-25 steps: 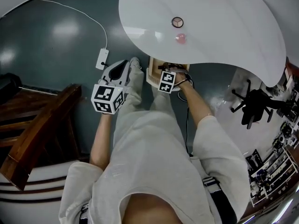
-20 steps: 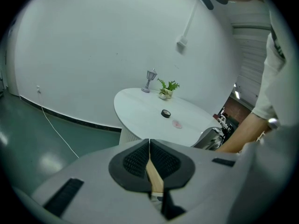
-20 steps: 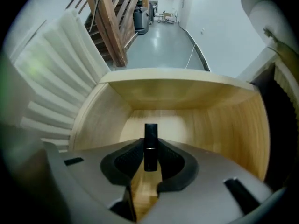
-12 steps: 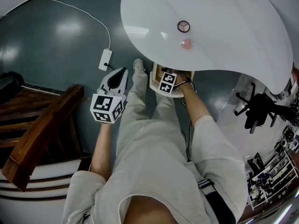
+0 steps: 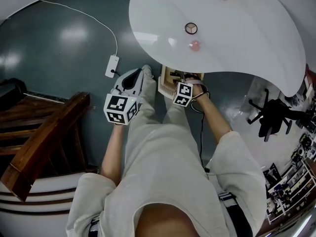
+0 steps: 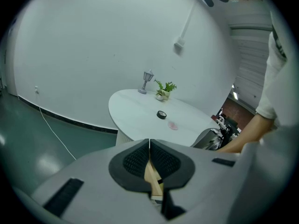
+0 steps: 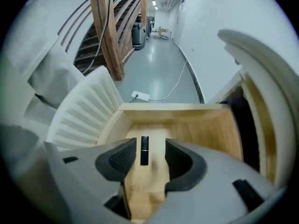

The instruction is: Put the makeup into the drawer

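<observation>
In drawer (image 7: 201, 125), lipstick (image 7: 144, 150) now loose within opening right claw (image 7: 151, 149); left claw (image 6: 149, 146) together.

Even indoor light, glare patches on the floor (image 5: 74, 33), fisheye-warped edges.

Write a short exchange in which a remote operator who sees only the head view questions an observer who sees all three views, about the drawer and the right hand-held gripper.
Operator: The right hand-held gripper hangs over the drawer, and its marker cube blocks my view. Is anything inside?
Observer: Yes. A black lipstick tube lies flat on the wooden drawer floor.
Operator: Is the gripper gripping that tube?
Observer: No. Its jaws are opening. The tube shows between them on the floor, and neither pad touches it.
</observation>
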A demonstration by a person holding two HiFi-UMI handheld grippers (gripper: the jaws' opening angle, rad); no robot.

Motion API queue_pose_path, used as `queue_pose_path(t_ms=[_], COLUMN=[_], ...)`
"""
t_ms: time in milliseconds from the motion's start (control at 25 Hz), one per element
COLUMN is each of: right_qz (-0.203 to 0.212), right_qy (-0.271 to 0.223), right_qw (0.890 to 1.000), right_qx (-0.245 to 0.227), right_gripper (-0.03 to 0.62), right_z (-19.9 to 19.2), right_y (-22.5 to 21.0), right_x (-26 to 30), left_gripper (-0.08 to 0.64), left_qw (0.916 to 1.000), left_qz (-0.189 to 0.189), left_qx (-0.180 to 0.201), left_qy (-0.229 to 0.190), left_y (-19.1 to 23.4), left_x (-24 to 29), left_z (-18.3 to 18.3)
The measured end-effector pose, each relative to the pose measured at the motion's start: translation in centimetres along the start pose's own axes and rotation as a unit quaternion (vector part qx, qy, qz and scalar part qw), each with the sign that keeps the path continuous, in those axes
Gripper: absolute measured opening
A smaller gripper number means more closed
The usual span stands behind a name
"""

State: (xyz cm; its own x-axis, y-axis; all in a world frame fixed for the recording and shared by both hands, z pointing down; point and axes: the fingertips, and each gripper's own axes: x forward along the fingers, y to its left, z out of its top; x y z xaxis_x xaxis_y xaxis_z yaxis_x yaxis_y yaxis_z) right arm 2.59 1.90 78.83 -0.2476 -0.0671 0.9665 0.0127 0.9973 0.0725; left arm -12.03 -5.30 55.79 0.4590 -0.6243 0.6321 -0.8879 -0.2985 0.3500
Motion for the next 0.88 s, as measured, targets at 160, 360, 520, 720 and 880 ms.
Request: queue_pose_path(t_ms=[160, 360, 520, 720, 880], right_qz=[-0.021, -0.047, -0.083, -0.129, -0.142], right_qy=[-0.035, -0.078, -0.113, -0.148, -0.194], right_qw=[0.999, 0.996, 0.99, 0.977, 0.943], right_qx=[-0.004, -0.011, 0.011, 0.083, 0.23], right_gripper=[0.194, 0.201, 0.202, 0.206, 0.225], right_z=[1.3, 2.9, 3.8, 4.2, 3.5], right_y=[-0.2, -0.1, -2.1, -7.0, -11.4], right_x=[-4.3, -9.9, -14.4, -17.7, -18.7], left_gripper=[0.014, 0.014, 0.014, 0.014, 0.014], left_qw=[0.9999, 0.9998, 0.9997, 0.9995, 0.9994], left_qz=[-0.007, -0.011, -0.014, -0.018, -0.018], left_qx=[0.004, 0.007, 0.01, 0.014, 0.016], left_qy=[-0.006, -0.014, -0.019, -0.023, -0.026], left_y=[-1.1, -2.1, -2.8, -3.3, -3.5], left_x=[0.2, 0.1, 0.4, 0.6, 0.8], left_z=[0.5, 0.9, 1.4, 2.2, 2.8])
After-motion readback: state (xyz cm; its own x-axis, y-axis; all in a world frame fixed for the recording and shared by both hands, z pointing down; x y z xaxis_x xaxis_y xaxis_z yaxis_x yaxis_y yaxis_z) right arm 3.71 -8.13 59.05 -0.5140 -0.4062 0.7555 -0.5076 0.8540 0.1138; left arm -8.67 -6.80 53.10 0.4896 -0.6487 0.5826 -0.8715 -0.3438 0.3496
